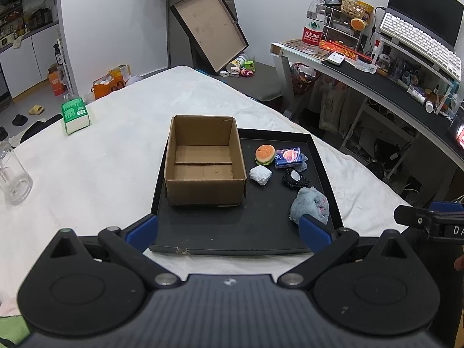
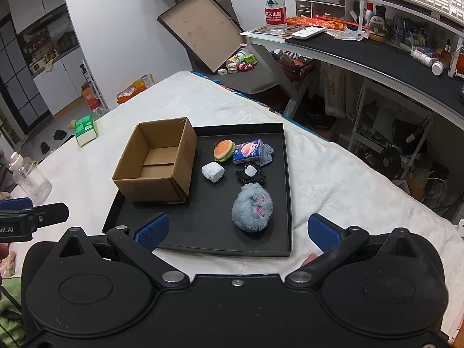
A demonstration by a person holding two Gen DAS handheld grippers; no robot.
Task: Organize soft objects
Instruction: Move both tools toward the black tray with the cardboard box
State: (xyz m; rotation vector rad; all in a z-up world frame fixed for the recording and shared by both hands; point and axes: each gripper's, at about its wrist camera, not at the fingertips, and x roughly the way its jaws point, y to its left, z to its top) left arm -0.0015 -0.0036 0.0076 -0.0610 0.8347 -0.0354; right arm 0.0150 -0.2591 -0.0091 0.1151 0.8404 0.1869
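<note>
An empty cardboard box [image 1: 203,159] [image 2: 156,162] stands on the left half of a black tray [image 1: 232,232] [image 2: 203,232]. To its right lie a burger toy [image 1: 264,153] [image 2: 224,150], a blue tissue pack [image 1: 288,158] [image 2: 248,151], a white crumpled lump [image 1: 260,175] [image 2: 213,172], a black beaded item [image 1: 295,180] [image 2: 250,175] and a fluffy blue-grey ball [image 1: 310,204] [image 2: 252,207]. My left gripper [image 1: 229,232] hovers open at the tray's near edge. Open too, my right gripper [image 2: 237,232] hangs just before the fluffy ball, holding nothing.
The tray rests on a white blanket [image 1: 101,159] [image 2: 333,179]. A green tissue pack [image 1: 74,116] [image 2: 85,130] and a clear bottle [image 1: 11,179] [image 2: 29,178] sit to the left. A cluttered desk [image 1: 377,75] [image 2: 362,49] stands on the right.
</note>
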